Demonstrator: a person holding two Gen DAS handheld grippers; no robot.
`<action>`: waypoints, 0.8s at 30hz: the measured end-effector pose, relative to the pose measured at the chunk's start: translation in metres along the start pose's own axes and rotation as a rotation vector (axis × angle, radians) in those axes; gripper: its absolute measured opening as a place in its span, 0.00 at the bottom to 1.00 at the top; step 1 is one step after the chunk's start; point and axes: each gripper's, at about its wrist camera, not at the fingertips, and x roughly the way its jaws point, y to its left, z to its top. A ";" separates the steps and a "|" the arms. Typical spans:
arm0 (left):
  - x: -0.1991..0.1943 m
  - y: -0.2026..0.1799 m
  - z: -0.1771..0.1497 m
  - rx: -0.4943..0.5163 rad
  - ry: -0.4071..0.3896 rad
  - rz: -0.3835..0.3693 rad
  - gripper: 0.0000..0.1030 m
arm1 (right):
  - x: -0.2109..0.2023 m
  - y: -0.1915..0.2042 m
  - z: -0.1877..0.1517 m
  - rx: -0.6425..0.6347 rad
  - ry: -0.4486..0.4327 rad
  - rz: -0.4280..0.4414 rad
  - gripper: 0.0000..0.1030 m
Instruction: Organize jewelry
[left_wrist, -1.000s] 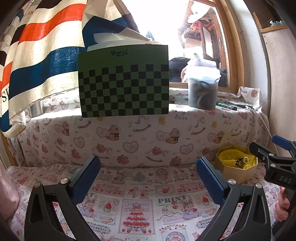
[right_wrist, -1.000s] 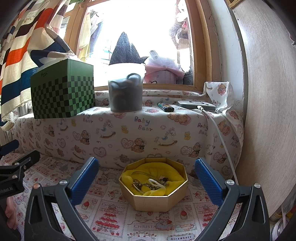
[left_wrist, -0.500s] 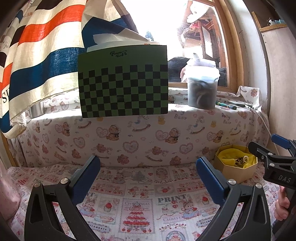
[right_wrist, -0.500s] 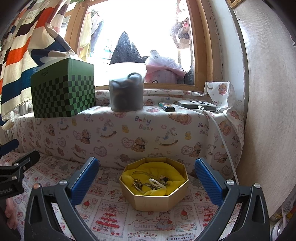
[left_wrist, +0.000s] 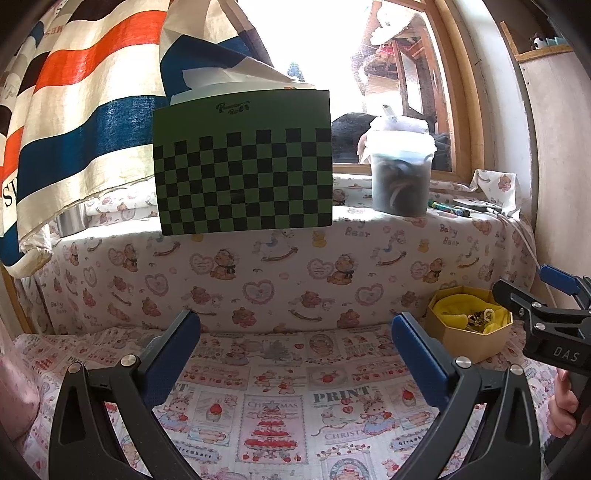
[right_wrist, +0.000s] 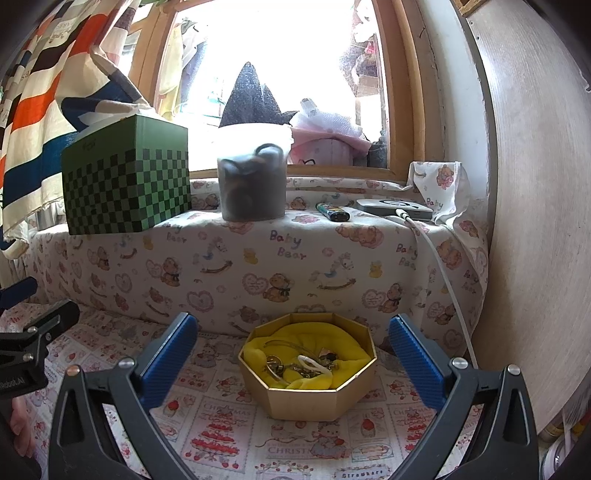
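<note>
Jewelry (right_wrist: 303, 365): tangled metal pieces and a white ring-shaped piece, lying on a yellow cloth (right_wrist: 351, 350) inside an octagonal gold box (right_wrist: 314, 402). Box stands on a printed tablecloth (right_wrist: 229, 443), close to the foot of a cloth-covered ledge (right_wrist: 258, 266); in the left wrist view it sits at the far right (left_wrist: 476, 343).

Right gripper (right_wrist: 291, 363): blue-padded fingers spread wide, holding nothing, set either side of the box and nearer the camera than it; no contact with box or contents.

Left gripper (left_wrist: 295, 354): fingers likewise spread apart and empty, above bare tablecloth, well left of the box. The right gripper's body shows at this view's right edge, just beside the box.

Ledge items, left to right: green-and-black checkered box (right_wrist: 125, 184); translucent lidded container (right_wrist: 253, 184) with dark contents; lighter (right_wrist: 332, 212); flat grey device (right_wrist: 395, 208) with a white cable (right_wrist: 439, 266) running down the ledge front.

Backdrop: window behind the ledge; striped curtain (left_wrist: 74, 110) hanging at left, behind the checkered box.
</note>
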 end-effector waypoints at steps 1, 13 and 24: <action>0.000 0.000 0.000 -0.001 0.001 0.001 1.00 | 0.000 0.000 0.000 0.000 0.000 -0.001 1.00; 0.000 -0.001 -0.001 0.001 0.001 -0.001 1.00 | 0.000 -0.001 0.000 -0.004 0.002 0.005 1.00; -0.001 -0.001 -0.001 -0.002 0.001 0.006 1.00 | 0.002 -0.001 0.000 -0.008 0.003 0.006 1.00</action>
